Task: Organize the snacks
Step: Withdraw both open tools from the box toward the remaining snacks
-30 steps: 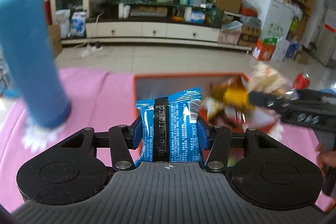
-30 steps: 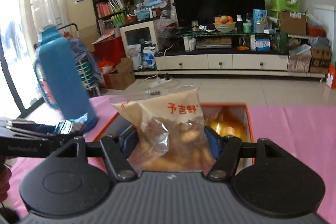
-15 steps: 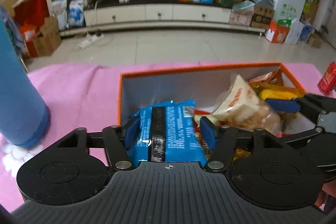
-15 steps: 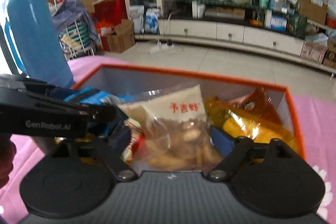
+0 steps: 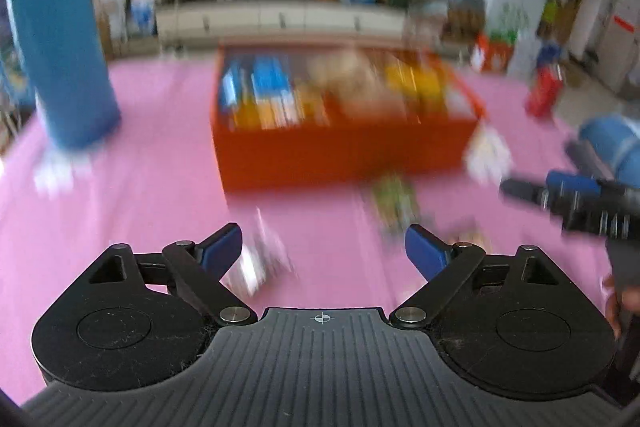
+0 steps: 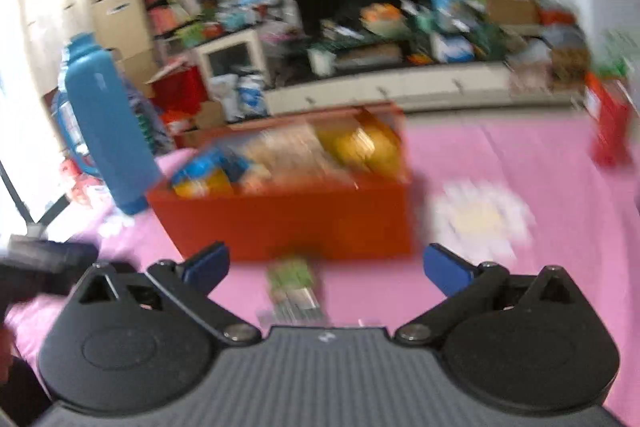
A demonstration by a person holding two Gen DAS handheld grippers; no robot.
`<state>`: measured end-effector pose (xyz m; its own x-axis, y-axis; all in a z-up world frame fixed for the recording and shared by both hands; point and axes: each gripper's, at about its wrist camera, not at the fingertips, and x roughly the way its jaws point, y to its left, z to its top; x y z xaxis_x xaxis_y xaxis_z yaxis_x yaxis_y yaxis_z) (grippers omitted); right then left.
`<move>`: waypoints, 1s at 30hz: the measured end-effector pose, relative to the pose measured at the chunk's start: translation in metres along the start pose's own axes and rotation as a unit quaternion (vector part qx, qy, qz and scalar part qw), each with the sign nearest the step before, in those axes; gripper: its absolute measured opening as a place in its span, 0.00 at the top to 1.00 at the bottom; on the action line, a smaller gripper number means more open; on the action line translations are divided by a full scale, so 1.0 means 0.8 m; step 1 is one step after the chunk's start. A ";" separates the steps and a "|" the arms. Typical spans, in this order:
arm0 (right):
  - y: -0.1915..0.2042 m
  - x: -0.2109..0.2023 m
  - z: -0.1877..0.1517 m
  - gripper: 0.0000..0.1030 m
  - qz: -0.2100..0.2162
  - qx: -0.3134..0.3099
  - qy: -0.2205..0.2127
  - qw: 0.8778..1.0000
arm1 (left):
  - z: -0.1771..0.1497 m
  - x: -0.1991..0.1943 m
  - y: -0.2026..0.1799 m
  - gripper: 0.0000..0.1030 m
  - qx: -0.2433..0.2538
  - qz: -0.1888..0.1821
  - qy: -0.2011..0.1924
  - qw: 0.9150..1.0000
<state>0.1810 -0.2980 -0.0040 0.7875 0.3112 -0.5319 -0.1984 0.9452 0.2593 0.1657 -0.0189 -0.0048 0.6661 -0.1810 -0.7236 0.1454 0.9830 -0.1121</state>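
Both views are motion-blurred. An orange box on the pink tablecloth holds several snack packs: blue ones at its left, a pale bag in the middle, yellow ones at the right. My left gripper hovers over the cloth in front of the box, its jaws opening with nothing between them. My right gripper is also in front of the box, jaws opening and empty. A green snack pack lies on the cloth just before the box. A pale pack lies by the left gripper's left finger.
A tall blue thermos stands left of the box. A red can stands at the far right. The right gripper's fingers reach in from the right edge of the left wrist view.
Both grippers let go of their packs, the blue one and the pale bag, inside the box, opened wide and pulled back to the near side of the box.
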 end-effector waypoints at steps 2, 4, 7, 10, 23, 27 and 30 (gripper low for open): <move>-0.027 -0.013 -0.031 0.00 -0.025 0.047 0.007 0.999 | -0.038 0.006 -0.017 0.33 -0.003 -0.009 0.040 0.999; -0.053 -0.021 -0.034 0.00 -0.025 0.092 0.009 0.995 | -0.061 0.012 -0.033 0.34 -0.010 -0.009 0.065 0.998; -0.082 -0.042 -0.038 0.00 -0.038 0.116 -0.019 0.992 | -0.055 0.021 -0.065 0.34 0.000 -0.019 0.079 0.997; -0.106 -0.044 -0.046 0.00 -0.060 0.141 -0.014 0.988 | -0.034 0.031 -0.091 0.25 0.016 -0.015 0.062 0.998; -0.121 -0.026 -0.045 0.00 -0.029 0.178 0.005 0.984 | -0.025 0.105 -0.112 0.47 0.019 0.014 0.110 0.994; -0.119 -0.024 -0.048 0.00 -0.030 0.175 0.011 0.984 | -0.031 0.090 -0.097 0.53 0.020 0.024 0.110 0.993; -0.117 -0.021 -0.049 0.00 -0.031 0.169 0.020 0.985 | -0.037 0.078 -0.081 0.53 0.014 0.034 0.112 0.993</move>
<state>0.1636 -0.3882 -0.0507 0.7669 0.2641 -0.5849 0.0606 0.8775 0.4757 0.1764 -0.0931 -0.0629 0.4960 -0.0995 -0.8626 0.1277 0.9910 -0.0409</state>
